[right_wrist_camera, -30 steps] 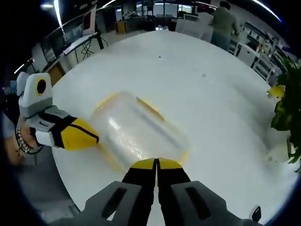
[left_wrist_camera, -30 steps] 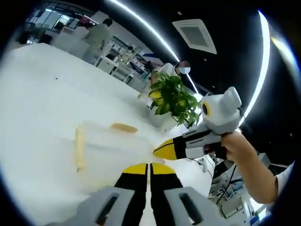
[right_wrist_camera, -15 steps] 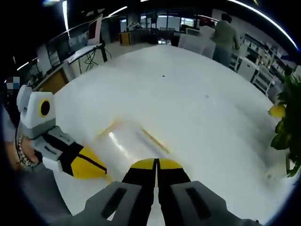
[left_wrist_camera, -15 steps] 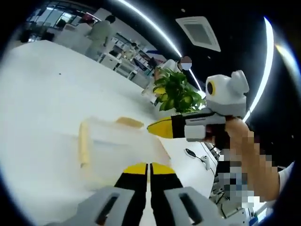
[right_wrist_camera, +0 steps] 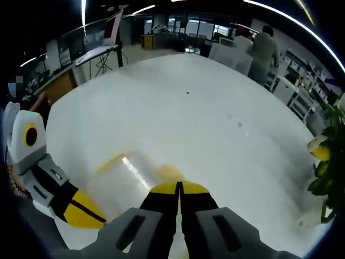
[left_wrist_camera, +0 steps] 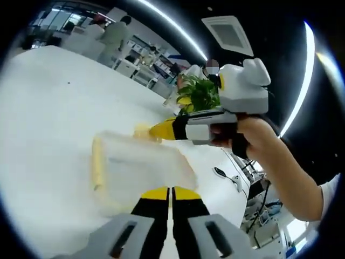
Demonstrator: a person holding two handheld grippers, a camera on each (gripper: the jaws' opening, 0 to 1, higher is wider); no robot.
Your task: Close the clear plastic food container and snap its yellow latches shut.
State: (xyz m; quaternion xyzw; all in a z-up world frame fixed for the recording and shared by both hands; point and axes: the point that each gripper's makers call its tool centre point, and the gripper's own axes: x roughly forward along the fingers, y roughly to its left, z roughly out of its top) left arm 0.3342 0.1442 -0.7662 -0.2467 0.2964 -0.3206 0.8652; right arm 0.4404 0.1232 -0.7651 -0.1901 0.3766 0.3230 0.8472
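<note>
Table (left_wrist_camera: 48, 97) white, round, takes up most of both views. Container (left_wrist_camera: 137, 170) clear plastic, sits on it near the edge, lid on top. Plant (left_wrist_camera: 202, 93) at far side of table. Right gripper (left_wrist_camera: 153, 131) jaws closed, empty, yellow tip at the container's far rim by a yellow latch (left_wrist_camera: 141, 131). Left gripper (left_wrist_camera: 170, 192) jaws closed, empty, tips just over the near rim. Long side latch (left_wrist_camera: 97, 164) lies against the container wall.

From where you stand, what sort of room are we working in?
Most likely an open-plan office or lab. The clear container sits on a large white table, with desks and monitors behind, a potted plant nearby and strip lights on a dark ceiling.
</note>
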